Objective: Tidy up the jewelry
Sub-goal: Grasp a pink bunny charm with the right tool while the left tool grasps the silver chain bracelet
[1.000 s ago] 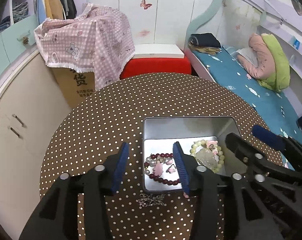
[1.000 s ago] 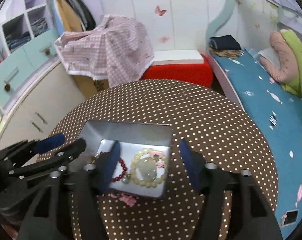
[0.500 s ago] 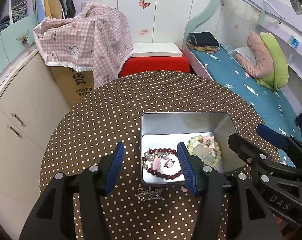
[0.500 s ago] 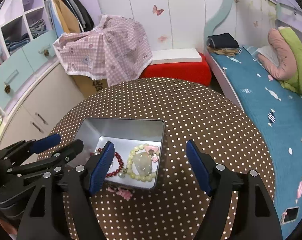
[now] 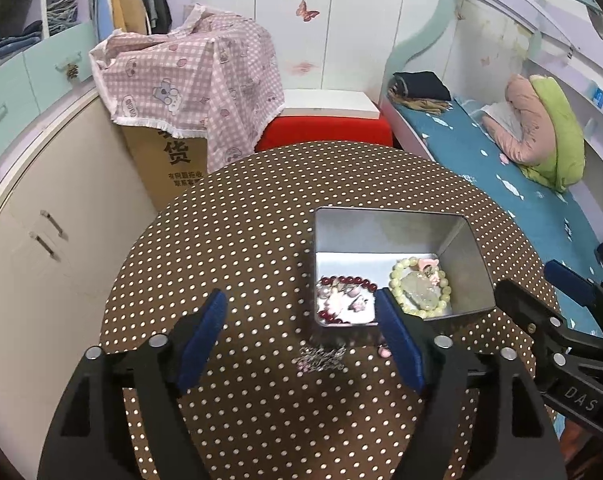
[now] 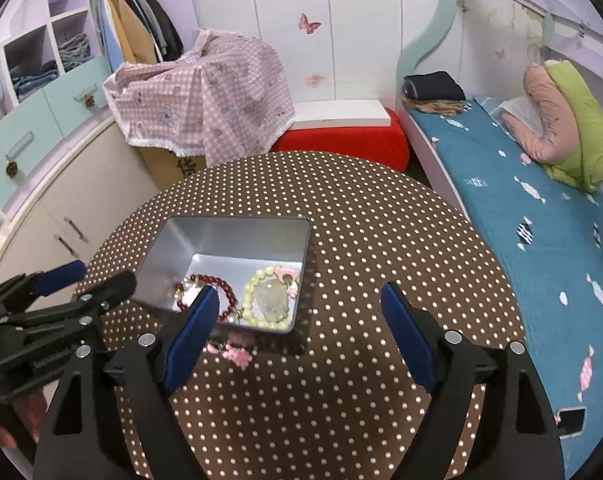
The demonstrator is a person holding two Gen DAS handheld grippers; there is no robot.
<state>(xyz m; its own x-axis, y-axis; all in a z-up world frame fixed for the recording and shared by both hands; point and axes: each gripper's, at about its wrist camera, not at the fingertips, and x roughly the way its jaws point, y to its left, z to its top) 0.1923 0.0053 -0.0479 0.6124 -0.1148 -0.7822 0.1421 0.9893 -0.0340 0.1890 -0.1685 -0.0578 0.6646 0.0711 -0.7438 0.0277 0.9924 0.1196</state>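
An open silver tin (image 5: 393,232) (image 6: 229,240) stands on the dotted table. Inside it lie a dark red bead bracelet (image 5: 345,280) (image 6: 221,282) and a pale green bead bracelet with a jade pendant (image 5: 417,290) (image 6: 267,296). On the cloth just in front of the tin are a silver chain piece (image 5: 321,356) and a pink flower ornament (image 6: 233,350). My left gripper (image 5: 299,308) hovers short of the tin's near left corner, its jaws opening and holding nothing. My right gripper (image 6: 297,300) hangs off the tin's near right corner, jaws also opening and empty.
The round table has a brown polka-dot cloth (image 5: 241,240). A bed with a teal sheet (image 5: 521,200) runs along the right. Behind the table are a red stool (image 5: 325,132) and a cardboard box under a pink checked cloth (image 5: 189,80). Cream cabinets (image 5: 41,240) line the left.
Both grippers have pulled back from the tin toward the near edge, and both pairs of jaws have spread wider. The jewelry in the tin lies unmoved.
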